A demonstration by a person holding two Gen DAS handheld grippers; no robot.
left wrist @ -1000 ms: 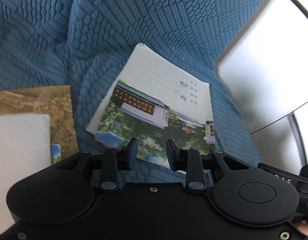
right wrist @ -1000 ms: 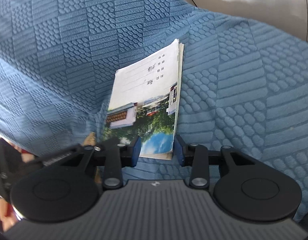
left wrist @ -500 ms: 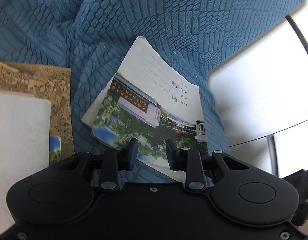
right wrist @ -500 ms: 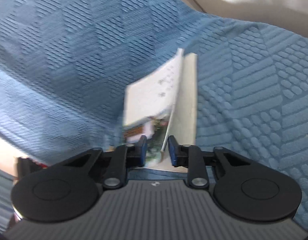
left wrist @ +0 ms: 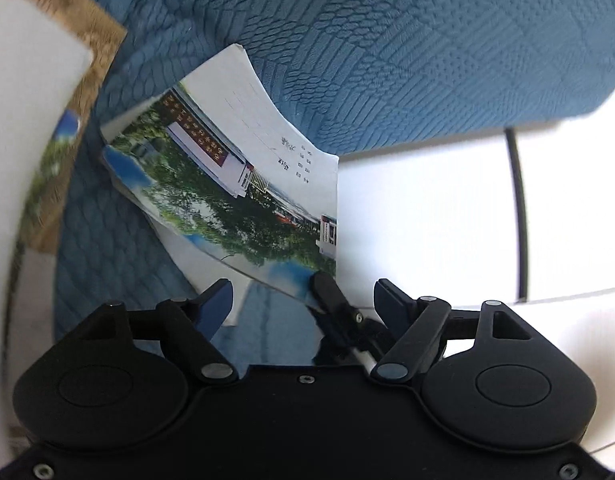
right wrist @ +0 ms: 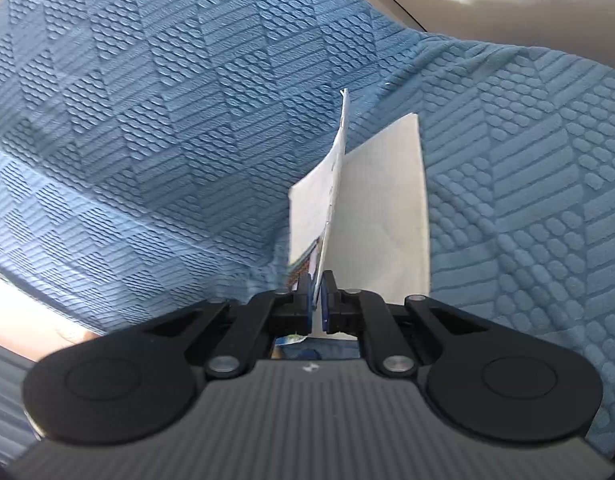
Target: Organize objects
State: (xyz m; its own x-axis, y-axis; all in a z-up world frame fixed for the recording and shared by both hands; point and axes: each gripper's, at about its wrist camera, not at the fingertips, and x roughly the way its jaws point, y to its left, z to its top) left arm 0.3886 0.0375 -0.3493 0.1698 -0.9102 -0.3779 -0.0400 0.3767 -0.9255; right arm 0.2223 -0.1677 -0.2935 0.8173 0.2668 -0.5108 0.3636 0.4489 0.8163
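A thin booklet [left wrist: 243, 184] with a photo cover of trees and buildings is lifted off the blue textured sofa [left wrist: 387, 40]. My right gripper [right wrist: 317, 300] is shut on the booklet's cover [right wrist: 331, 176], which stands edge-on, and the white pages [right wrist: 387, 224] hang open to the right. In the left wrist view the right gripper's fingers [left wrist: 331, 300] pinch the cover's lower right corner. My left gripper [left wrist: 303, 300] is open and empty, just below the booklet.
A second stack of booklets [left wrist: 39, 92], white and tan covers, lies at the left in the left wrist view. A bright white floor [left wrist: 447, 220] with a dark seam lies right of the sofa edge.
My right gripper closed on the booklet's cover and lifted it, so the booklet opened and rose off the sofa. My left gripper's jaws opened wider and the view swung right.
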